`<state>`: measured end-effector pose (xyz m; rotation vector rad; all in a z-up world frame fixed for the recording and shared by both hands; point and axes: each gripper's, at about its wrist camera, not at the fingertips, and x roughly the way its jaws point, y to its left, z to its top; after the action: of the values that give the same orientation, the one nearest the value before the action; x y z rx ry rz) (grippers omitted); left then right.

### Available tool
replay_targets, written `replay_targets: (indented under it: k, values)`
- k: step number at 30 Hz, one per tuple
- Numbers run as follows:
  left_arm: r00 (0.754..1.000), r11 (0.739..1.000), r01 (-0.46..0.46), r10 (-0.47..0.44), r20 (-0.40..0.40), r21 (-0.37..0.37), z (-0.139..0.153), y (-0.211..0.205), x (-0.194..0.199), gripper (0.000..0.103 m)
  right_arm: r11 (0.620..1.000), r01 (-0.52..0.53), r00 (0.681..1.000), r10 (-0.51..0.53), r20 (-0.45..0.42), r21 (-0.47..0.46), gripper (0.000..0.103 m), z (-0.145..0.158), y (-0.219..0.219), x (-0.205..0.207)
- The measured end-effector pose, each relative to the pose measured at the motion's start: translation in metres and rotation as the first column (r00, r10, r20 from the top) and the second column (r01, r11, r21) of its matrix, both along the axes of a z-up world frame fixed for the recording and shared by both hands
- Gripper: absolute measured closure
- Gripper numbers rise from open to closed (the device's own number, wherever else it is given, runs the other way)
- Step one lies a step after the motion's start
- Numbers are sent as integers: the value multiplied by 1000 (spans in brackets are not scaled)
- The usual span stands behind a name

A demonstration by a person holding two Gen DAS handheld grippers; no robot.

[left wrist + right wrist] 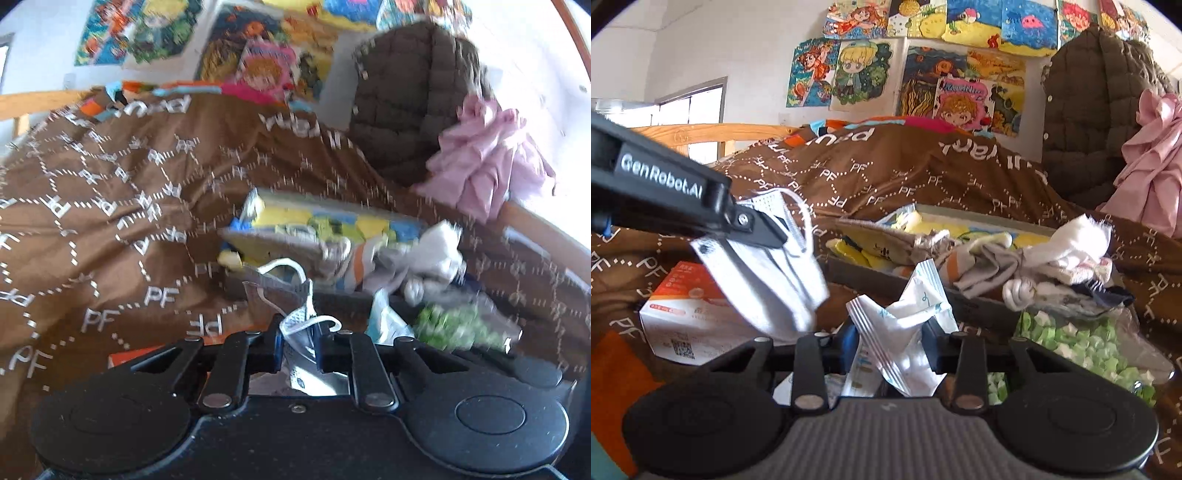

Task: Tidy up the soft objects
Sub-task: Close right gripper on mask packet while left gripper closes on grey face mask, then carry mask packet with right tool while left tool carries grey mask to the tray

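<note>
A pleated white face mask (768, 273) with ear loops hangs from my left gripper (768, 229), which is shut on its top edge and reaches in from the left of the right wrist view. In the blurred left wrist view the same mask (301, 321) is pinched between the left gripper (300, 343) pads. My right gripper (892, 343) is shut on a crumpled white plastic packet (905, 317) that sticks up between its fingers. Behind both lies a grey tray (857, 267) with yellow items and a pile of socks (1071, 251).
An orange and white box (687, 317) lies under the mask on the brown patterned quilt (886, 166). A clear bag of green and white paper stars (1082, 343) sits at the right. A brown puffer jacket (1097, 110) and pink garment (1152, 166) hang behind.
</note>
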<state>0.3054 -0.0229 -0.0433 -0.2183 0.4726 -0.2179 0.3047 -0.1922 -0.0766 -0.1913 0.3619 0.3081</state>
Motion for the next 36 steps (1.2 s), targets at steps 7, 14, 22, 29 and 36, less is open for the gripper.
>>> replay_targets:
  k: [7, 14, 22, 29, 36]
  values:
    - [997, 998, -69, 70, 40, -6, 25, 1, -5, 86, 1000, 8, 996, -7, 85, -3, 62, 19, -2, -6]
    - [997, 998, -50, 48, 66, 30, 45, -5, 22, 92, 998, 30, 981, -20, 192, -49, 62, 37, -5, 3]
    - [991, 999, 17, -21, 135, 31, 63, -15, 85, 92, 991, 104, 978, -87, 191, -80, 62, 52, -27, 67]
    - [977, 995, 87, -94, 191, 46, 52, -30, 146, 92, 984, 104, 988, -85, 132, -141, 62, 63, -32, 140]
    - [985, 994, 102, -105, 140, 24, 35, -32, 197, 92, 987, 54, 998, -60, -34, -149, 62, 63, -23, 190]
